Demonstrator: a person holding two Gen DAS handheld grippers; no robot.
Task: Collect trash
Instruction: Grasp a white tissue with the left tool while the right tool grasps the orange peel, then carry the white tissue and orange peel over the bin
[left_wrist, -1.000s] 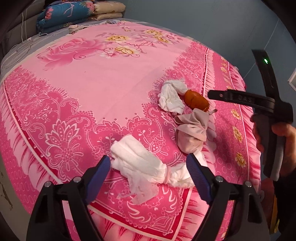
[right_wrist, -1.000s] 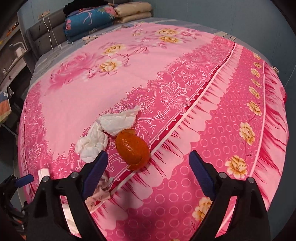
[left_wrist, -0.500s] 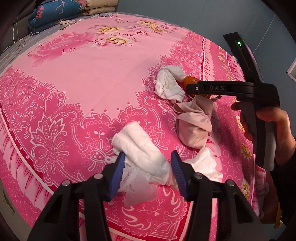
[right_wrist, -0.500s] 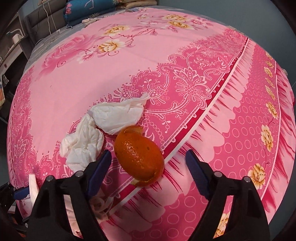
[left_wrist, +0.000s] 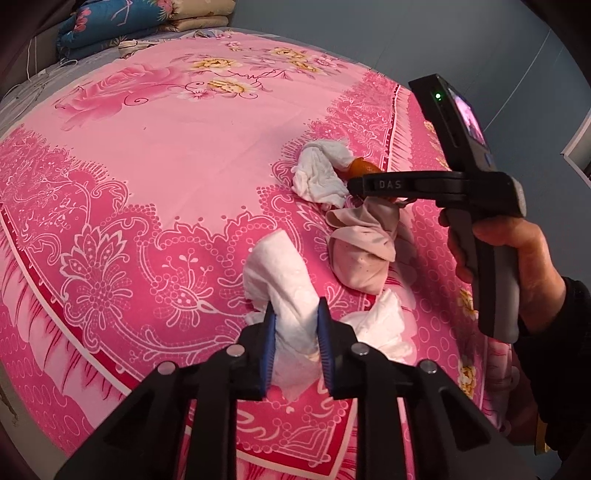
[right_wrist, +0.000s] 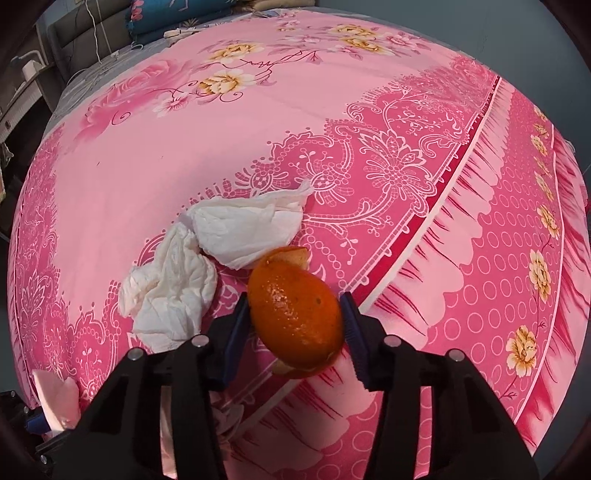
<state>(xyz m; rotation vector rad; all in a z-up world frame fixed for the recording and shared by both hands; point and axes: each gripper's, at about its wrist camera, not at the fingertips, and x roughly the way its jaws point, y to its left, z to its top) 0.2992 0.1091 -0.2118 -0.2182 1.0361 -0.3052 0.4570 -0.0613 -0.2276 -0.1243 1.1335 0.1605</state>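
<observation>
On the pink flowered bedspread (left_wrist: 166, 155) lies a rolled white tissue wad (left_wrist: 280, 269). My left gripper (left_wrist: 295, 332) has its jaws closing, and the blue pads squeeze the wad's near end. In the right wrist view an orange peel shell (right_wrist: 291, 302) sits between the pads of my right gripper (right_wrist: 295, 332). Its jaws are closing too, and both pads touch the peel's sides. The peel rests on the bedspread near the dark pink border.
Two crumpled white tissues (right_wrist: 170, 291) (right_wrist: 247, 229) lie just left of the peel. A beige crumpled bag or cloth (left_wrist: 365, 243) and another white tissue (left_wrist: 380, 325) lie between the grippers. A hand (left_wrist: 517, 251) holds the right gripper. Folded quilts (left_wrist: 129, 22) are stacked at the far end.
Both grippers went from wide open to closed around their items: the left on the tissue wad, the right on the orange peel. The right gripper also came down closer to the peel.
</observation>
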